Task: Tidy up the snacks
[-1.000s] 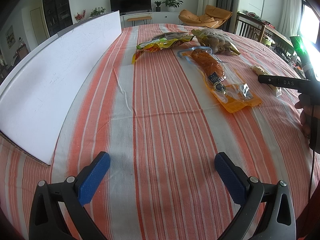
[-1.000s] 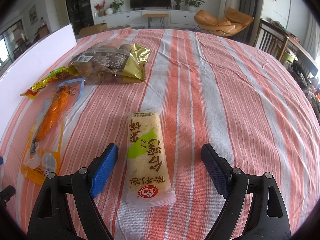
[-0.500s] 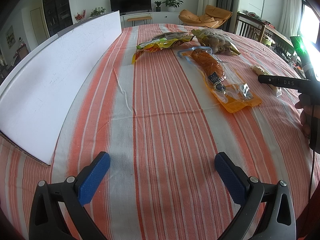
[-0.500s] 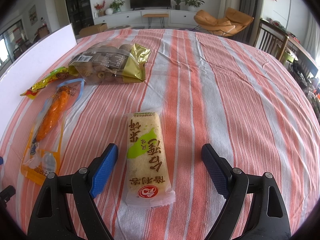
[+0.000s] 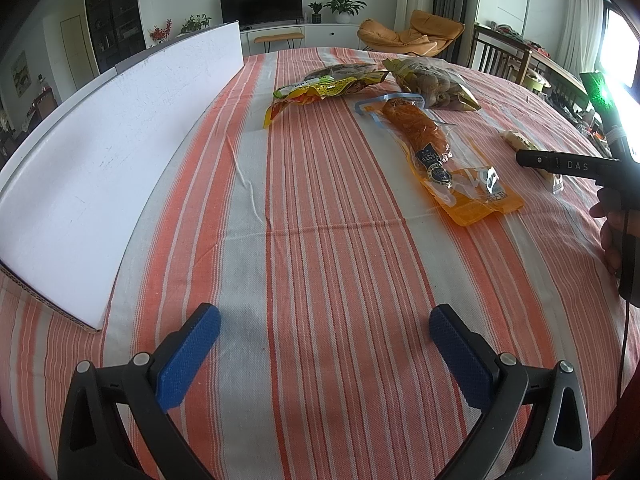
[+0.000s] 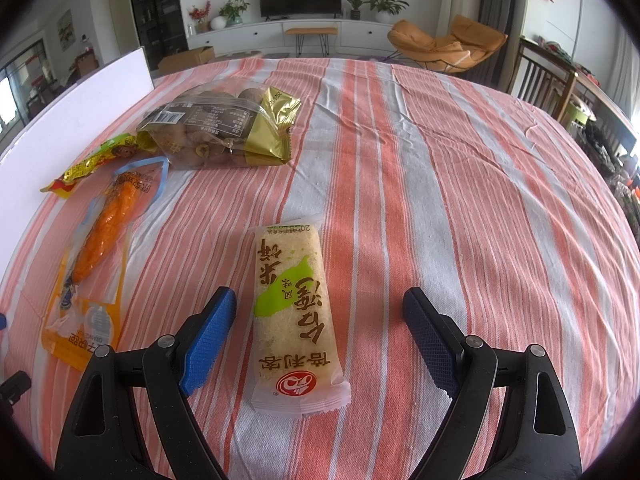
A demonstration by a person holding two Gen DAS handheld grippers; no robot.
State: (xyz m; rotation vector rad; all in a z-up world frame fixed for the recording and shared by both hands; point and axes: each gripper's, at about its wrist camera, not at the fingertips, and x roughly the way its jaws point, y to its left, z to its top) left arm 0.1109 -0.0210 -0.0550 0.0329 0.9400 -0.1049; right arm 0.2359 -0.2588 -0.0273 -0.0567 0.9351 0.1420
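A pale rice-cake packet (image 6: 296,312) with green print lies flat on the striped cloth between the open jaws of my right gripper (image 6: 320,308); the blue pads stand clear of it on both sides. Further left lie an orange sausage pouch (image 6: 96,264), a yellow snack bag (image 6: 92,162) and a clear-and-gold bag of brown nuts (image 6: 224,128). My left gripper (image 5: 324,326) is open over bare cloth, with the sausage pouch (image 5: 440,152), yellow bag (image 5: 328,86), nut bag (image 5: 432,82) and rice-cake packet (image 5: 520,142) far ahead of it.
A long white board (image 5: 104,152) lies along the left side of the table. A hand (image 5: 616,236) holds the other gripper's black handle at the right edge of the left wrist view. Chairs and a sideboard stand beyond the table (image 6: 440,160).
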